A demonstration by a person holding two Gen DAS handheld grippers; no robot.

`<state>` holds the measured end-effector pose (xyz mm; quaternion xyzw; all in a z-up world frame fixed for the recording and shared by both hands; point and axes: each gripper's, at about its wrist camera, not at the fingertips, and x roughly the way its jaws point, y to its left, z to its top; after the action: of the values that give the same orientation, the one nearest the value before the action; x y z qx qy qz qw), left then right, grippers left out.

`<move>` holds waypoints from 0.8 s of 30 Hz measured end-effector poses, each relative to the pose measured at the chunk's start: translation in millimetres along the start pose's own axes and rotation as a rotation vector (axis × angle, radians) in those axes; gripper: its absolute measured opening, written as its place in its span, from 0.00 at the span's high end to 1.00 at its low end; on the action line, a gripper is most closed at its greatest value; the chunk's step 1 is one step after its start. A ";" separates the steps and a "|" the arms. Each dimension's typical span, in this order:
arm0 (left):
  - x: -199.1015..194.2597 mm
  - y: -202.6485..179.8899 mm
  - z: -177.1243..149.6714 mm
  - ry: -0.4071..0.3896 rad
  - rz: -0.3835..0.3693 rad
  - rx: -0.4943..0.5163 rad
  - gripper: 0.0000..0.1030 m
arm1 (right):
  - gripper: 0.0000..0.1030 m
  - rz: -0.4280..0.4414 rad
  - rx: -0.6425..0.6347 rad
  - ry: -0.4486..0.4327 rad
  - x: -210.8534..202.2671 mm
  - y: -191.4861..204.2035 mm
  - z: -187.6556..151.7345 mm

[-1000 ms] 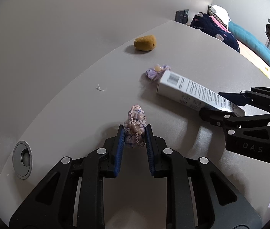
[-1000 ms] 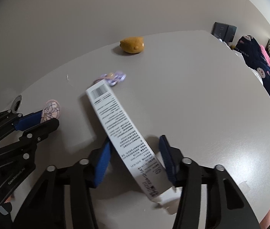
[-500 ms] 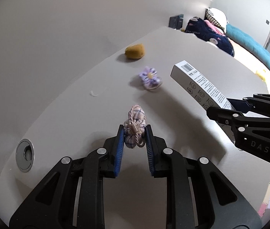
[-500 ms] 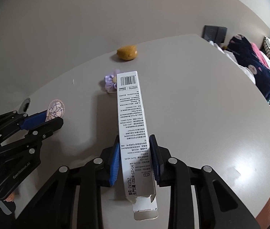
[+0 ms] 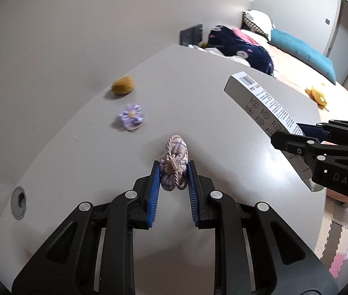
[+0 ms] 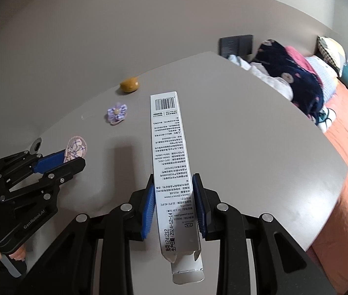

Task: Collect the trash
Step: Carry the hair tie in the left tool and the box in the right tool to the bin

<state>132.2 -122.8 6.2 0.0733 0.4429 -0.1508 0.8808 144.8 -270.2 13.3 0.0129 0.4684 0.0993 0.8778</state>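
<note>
Between our right fingers (image 6: 174, 206) sits the white carton (image 6: 167, 152), clamped, its long axis running straight ahead. Our left fingers (image 5: 173, 179) pinch the plaid bundle (image 5: 175, 157).

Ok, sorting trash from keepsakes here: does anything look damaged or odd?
The white carton clamped in the right gripper has its near end torn open, flap hanging loose. A small white scrap lies on the grey table.
</note>
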 end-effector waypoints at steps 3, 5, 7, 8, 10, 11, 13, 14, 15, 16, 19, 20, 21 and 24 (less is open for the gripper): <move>2.0 -13.6 3.6 0.007 -0.033 -0.003 0.79 | 0.70 -0.010 0.020 -0.011 -8.6 -15.3 -4.5; 2.9 -23.2 4.8 0.006 -0.034 0.010 0.79 | 0.70 -0.018 0.032 -0.015 -13.7 -24.9 -7.6; 4.4 -32.2 6.5 0.008 -0.043 0.022 0.79 | 0.70 -0.025 0.041 -0.018 -18.4 -33.4 -10.6; 4.9 -36.6 7.4 0.008 -0.046 0.027 0.79 | 0.70 -0.029 0.050 -0.021 -21.4 -38.7 -12.9; 4.9 -46.9 7.2 0.011 -0.054 0.040 0.79 | 0.70 -0.036 0.067 -0.026 -26.6 -47.9 -16.8; 5.4 -52.5 7.7 0.013 -0.058 0.050 0.79 | 0.70 -0.039 0.073 -0.029 -29.8 -52.0 -19.2; 5.7 -63.8 8.1 0.015 -0.064 0.069 0.79 | 0.70 -0.047 0.085 -0.033 -35.0 -60.5 -23.3; 5.6 -69.8 8.5 0.016 -0.069 0.077 0.79 | 0.70 -0.052 0.093 -0.036 -39.0 -66.3 -26.1; 5.2 -74.7 8.6 0.017 -0.073 0.083 0.79 | 0.70 -0.056 0.100 -0.039 -41.9 -70.6 -28.2; 5.0 -81.0 8.9 0.017 -0.077 0.091 0.79 | 0.70 -0.061 0.108 -0.042 -45.4 -75.3 -30.7; 2.5 -97.9 9.0 0.013 -0.089 0.110 0.79 | 0.70 -0.077 0.130 -0.053 -58.0 -90.8 -40.4; 1.7 -102.8 9.0 0.012 -0.094 0.113 0.79 | 0.70 -0.085 0.142 -0.059 -63.4 -98.1 -44.6; 1.0 -108.0 9.0 0.010 -0.100 0.115 0.79 | 0.70 -0.089 0.151 -0.062 -67.2 -103.1 -47.8; -1.7 -126.5 7.9 0.008 -0.118 0.130 0.79 | 0.70 -0.107 0.172 -0.068 -79.3 -119.5 -58.6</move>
<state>95.4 -244.0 12.9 0.1048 0.4391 -0.2304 0.8621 72.9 -406.1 31.6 0.0667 0.4450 0.0111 0.8930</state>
